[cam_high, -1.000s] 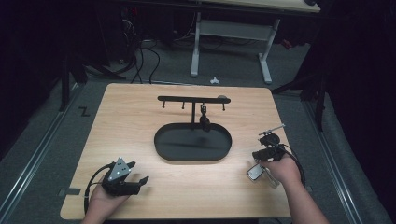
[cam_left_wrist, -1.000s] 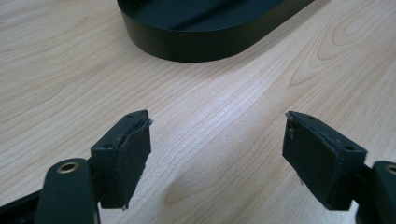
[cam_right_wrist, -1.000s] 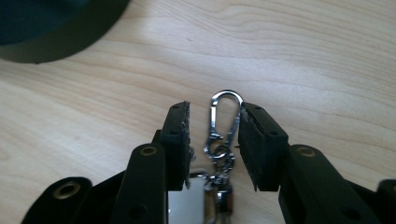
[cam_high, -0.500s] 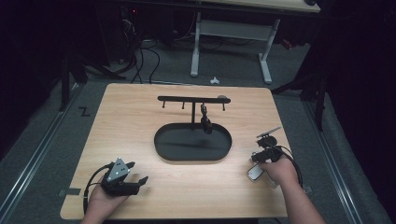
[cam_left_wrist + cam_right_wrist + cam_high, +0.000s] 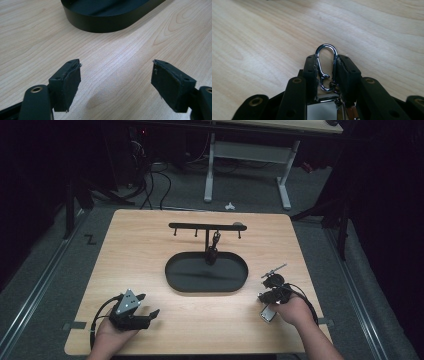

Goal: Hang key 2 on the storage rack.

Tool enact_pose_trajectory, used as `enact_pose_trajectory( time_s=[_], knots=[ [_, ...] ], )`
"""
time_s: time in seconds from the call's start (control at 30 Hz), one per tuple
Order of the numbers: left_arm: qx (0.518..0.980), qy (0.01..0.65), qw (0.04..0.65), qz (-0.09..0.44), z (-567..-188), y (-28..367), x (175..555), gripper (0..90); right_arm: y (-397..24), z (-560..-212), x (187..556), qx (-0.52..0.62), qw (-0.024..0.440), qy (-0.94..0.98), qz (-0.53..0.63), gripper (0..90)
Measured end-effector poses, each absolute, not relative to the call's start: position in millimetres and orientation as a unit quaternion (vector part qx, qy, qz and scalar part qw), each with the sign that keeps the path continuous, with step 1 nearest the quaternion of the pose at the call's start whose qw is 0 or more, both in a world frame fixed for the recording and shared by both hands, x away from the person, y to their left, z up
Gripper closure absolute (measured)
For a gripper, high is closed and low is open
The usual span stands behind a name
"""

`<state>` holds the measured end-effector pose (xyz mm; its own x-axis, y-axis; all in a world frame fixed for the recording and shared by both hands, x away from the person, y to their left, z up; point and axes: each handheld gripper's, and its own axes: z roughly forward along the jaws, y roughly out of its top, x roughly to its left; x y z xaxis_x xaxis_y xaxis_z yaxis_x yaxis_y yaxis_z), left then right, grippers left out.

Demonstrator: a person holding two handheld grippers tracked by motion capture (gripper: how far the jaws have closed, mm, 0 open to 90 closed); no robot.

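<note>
Right claw (image 5: pixel 325 72), nearer, clamped round carabiner (image 5: pixel 326 60).

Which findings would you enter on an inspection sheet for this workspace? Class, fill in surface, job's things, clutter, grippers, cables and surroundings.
Surface: light wooden table, bare grain, no spills seen.
Job's things: silver metal carabiner clip with a shiny tag below it; black oval tray with a black T-shaped hook stand, one dark item hanging near the post.
Clutter: nothing seen on the table.
Grippers: left gripper open above bare wood near the tray; right gripper has just been closing, its pads pressing the clip's sides.
Cables: a black cable loops from the left gripper.
Surroundings: grey floor, white desk legs, tangled floor cables.
</note>
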<state>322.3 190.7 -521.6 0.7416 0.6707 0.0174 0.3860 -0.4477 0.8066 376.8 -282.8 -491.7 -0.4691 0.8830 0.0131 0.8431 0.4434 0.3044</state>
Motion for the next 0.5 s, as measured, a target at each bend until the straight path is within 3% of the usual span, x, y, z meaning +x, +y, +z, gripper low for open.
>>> enact_pose_trajectory(
  time_s=[0.5],
  knots=[
    [0.834, 0.317, 0.419, 0.169, -521.4, 190.8, 322.3, 24.2, -287.4, -491.7, 372.9, 0.507, 0.067, 0.849, 0.135, 72.1]
  ],
)
